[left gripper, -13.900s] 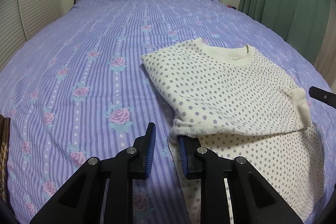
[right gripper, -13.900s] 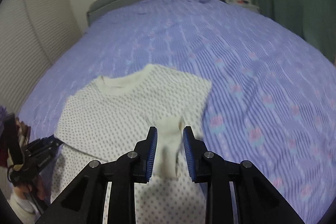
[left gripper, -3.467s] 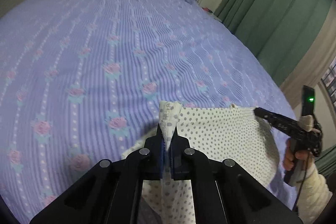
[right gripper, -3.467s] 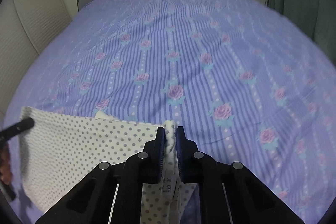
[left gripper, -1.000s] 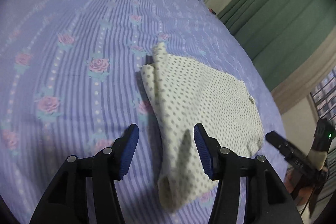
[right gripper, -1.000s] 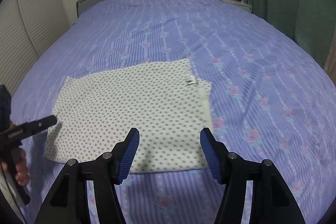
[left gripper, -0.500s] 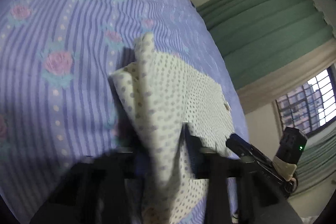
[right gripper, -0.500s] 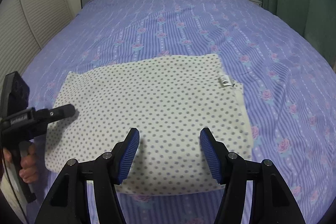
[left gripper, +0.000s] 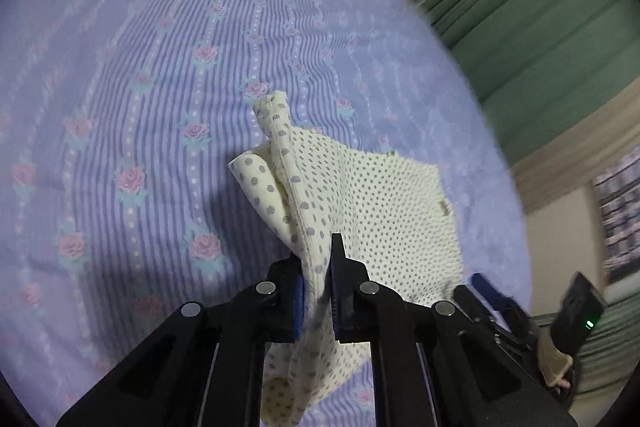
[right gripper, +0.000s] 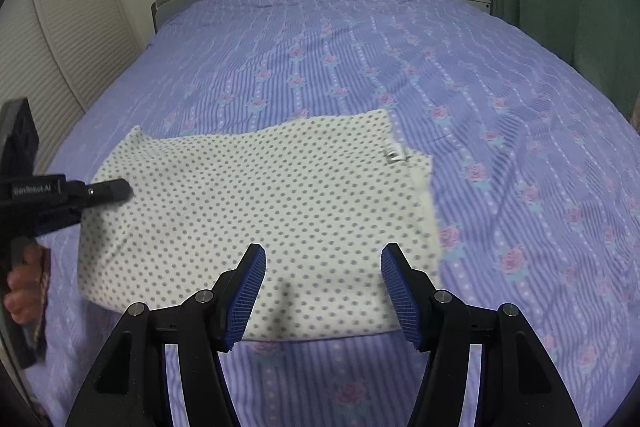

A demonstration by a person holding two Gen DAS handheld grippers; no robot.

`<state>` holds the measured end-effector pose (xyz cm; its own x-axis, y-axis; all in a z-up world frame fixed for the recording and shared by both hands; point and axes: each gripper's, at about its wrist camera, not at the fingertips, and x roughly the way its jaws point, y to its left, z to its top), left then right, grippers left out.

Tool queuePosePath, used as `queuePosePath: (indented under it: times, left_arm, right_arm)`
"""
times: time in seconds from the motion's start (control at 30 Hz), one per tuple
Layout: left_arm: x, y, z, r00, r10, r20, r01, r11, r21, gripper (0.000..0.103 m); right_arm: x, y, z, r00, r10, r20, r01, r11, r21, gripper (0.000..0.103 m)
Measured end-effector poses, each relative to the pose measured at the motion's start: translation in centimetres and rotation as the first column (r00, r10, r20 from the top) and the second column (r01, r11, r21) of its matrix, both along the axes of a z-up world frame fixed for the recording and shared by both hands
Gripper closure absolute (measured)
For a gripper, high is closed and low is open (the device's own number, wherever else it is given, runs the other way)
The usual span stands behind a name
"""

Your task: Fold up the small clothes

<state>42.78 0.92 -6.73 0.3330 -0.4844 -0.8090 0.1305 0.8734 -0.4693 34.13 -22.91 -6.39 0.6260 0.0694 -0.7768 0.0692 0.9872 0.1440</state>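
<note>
Left hand-held gripper (left gripper: 316, 277) is clamped on the left edge of the polka-dot top (right gripper: 256, 211), w/ the pinched cloth bunching up in a ridge at centre of the left wrist view. Right hand-held gripper (right gripper: 320, 287) hangs w/ jaws wide apart over the near hem, lower centre of the right wrist view, holding nothing. The top lies folded to a rectangle on the bed (right gripper: 500, 87), mid-frame, label tab toward its right edge.

Step in hand, as I read it: fold the left side across. To do it well, lift only enough to clear the lower layers, carry the edge across parallel to the hem, and line it up w/ the right edge before letting go. The right one could pin or grab the near corner so layers don't slide; the thick multi-layer pinch may slip.

Vs 1 s ago: left jaws stood apart above the flat cloth; now closed on it, edge raised. Right gripper is much the same, slightly nearer.
</note>
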Motion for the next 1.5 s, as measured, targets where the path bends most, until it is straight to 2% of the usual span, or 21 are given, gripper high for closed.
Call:
queuePosePath:
  times: [0.07,0.23,0.4,0.5,0.67,0.83,0.93,1.03,1.07,1.13,1.2,1.23,1.27,1.3,1.33,1.37,1.43,1.5]
  left_arm:
    - [0.4,-2.5,1.4,0.999,0.002,-0.047,0.003,0.995,0.103,0.091]
    - [1.0,-7.8,3.7,0.997,-0.036,-0.066,0.048,0.983,0.177,0.091]
    - [2.2,-13.0,3.2,0.985,-0.034,-0.17,0.052,0.993,0.104,0.092]
    - [2.2,-17.0,2.1,0.984,-0.043,-0.174,0.072,0.983,0.167,0.092]
    - [1.8,-20.5,0.5,0.984,-0.038,-0.176,0.077,0.973,0.219,0.092]
    - [1.8,-22.9,-0.8,0.981,-0.032,-0.189,0.077,0.97,0.233,0.092]
    - [1.4,-23.9,-1.5,0.98,-0.051,-0.19,0.102,0.958,0.268,0.092]
    - [1.1,-24.6,-1.5,0.981,-0.07,-0.18,0.119,0.952,0.281,0.082]
    - [0.9,-24.9,-1.3,0.98,-0.099,-0.172,0.143,0.952,0.27,0.076]
    - [0.4,-25.3,-0.4,0.977,-0.153,-0.15,0.184,0.959,0.217,0.072]
    - [-0.3,-25.2,1.5,0.979,-0.187,-0.087,0.2,0.961,0.191,0.07]
    - [-0.9,-24.8,2.7,0.98,-0.197,-0.035,0.2,0.959,0.2,0.066]
    - [-2.0,-23.8,4.0,0.978,-0.202,0.046,0.187,0.957,0.222,0.056]
    - [-2.6,-23.1,4.5,0.976,-0.202,0.085,0.177,0.956,0.235,0.051]
    - [-4.0,-21.6,5.0,0.966,-0.205,0.158,0.157,0.949,0.274,0.049]
    - [-4.9,-20.7,5.0,0.959,-0.209,0.193,0.146,0.943,0.298,0.049]
    - [-7.2,-18.1,4.1,0.943,-0.232,0.238,0.143,0.93,0.339,0.049]
    - [-8.5,-15.9,2.8,0.941,-0.224,0.253,0.129,0.93,0.344,0.049]
  right_arm:
    - [-0.2,-1.0,0.5,1.0,-0.002,0.011,0.002,1.0,0.011,0.042]
    - [0.0,-3.1,1.8,1.0,0.018,0.023,-0.018,1.0,0.024,0.042]
    - [-0.8,-6.1,2.8,0.999,0.01,0.053,-0.01,1.0,-0.005,0.042]
    - [-1.0,-8.5,2.8,0.998,-0.01,0.059,0.009,1.0,0.017,0.042]
    - [-1.5,-11.8,2.2,0.998,-0.04,0.054,0.036,0.997,0.064,0.042]
    - [-2.6,-14.3,1.2,0.995,-0.085,0.044,0.081,0.992,0.094,0.042]
    - [-3.3,-15.0,0.9,0.994,-0.101,0.043,0.096,0.989,0.116,0.042]
    - [-3.8,-15.2,0.6,0.995,-0.097,0.034,0.094,0.991,0.096,0.042]
    - [-3.9,-15.2,0.6,0.995,-0.098,0.032,0.095,0.992,0.082,0.042]
    - [-4.4,-15.2,0.6,0.994,-0.102,0.034,0.1,0.993,0.065,0.042]
    - [-4.8,-15.0,0.8,0.995,-0.096,0.038,0.093,0.994,0.061,0.042]
    - [-5.1,-14.9,0.9,0.995,-0.09,0.041,0.088,0.994,0.059,0.042]
    - [-5.3,-14.6,1.2,0.995,-0.083,0.046,0.08,0.995,0.057,0.042]
    - [-5.5,-14.2,1.4,0.996,-0.07,0.056,0.067,0.996,0.051,0.042]
    - [-5.7,-13.9,1.6,0.996,-0.063,0.061,0.06,0.997,0.049,0.042]
    - [-5.8,-13.6,1.8,0.996,-0.055,0.068,0.051,0.997,0.05,0.042]
    - [-6.1,-12.7,2.2,0.995,-0.024,0.093,0.017,0.998,0.068,0.042]
    - [-6.3,-11.6,2.6,0.992,0.006,0.127,-0.019,0.995,0.101,0.042]
